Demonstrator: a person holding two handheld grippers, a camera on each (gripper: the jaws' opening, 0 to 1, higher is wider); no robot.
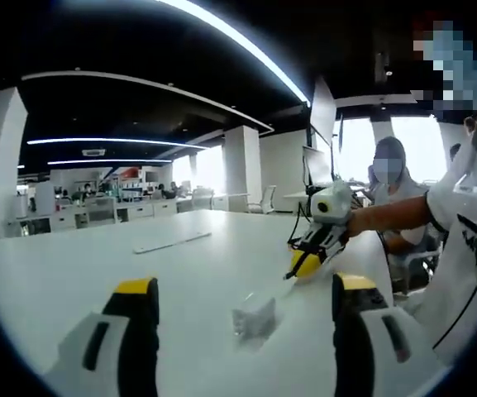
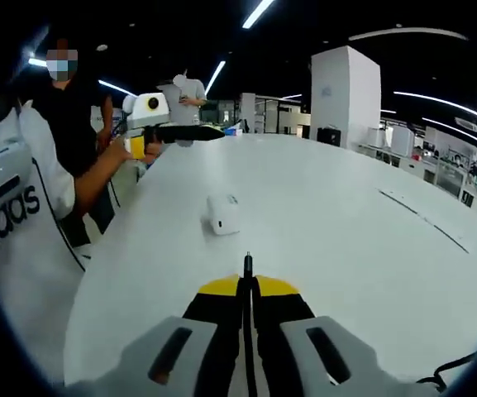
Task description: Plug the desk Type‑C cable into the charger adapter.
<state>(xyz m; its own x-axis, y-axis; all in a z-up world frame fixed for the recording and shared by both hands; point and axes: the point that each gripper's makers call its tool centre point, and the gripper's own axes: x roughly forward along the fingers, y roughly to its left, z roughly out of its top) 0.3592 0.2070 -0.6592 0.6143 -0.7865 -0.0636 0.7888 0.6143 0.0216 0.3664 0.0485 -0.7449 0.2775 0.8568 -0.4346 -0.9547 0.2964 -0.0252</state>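
The white charger adapter (image 1: 255,318) lies on the white table (image 1: 97,273), between the wide-apart jaws of my left gripper (image 1: 242,310), which is open and not touching it. My right gripper (image 1: 302,266), held by a person's hand, comes in from the right and points down at the table just past the adapter. In the right gripper view, my right gripper (image 2: 247,277) is shut on the Type-C cable, whose dark plug tip (image 2: 247,263) pokes out between the jaws. The adapter (image 2: 223,213) lies a short way ahead of it. The left gripper (image 2: 180,131) hovers at the far left.
The black cable (image 2: 446,369) trails off near the table edge. A flat light strip (image 1: 172,241) lies further out on the table. A seated person (image 1: 387,178) and monitors (image 1: 322,116) are beyond the table's far end. The holder's white sleeve (image 2: 23,207) lies along the left edge.
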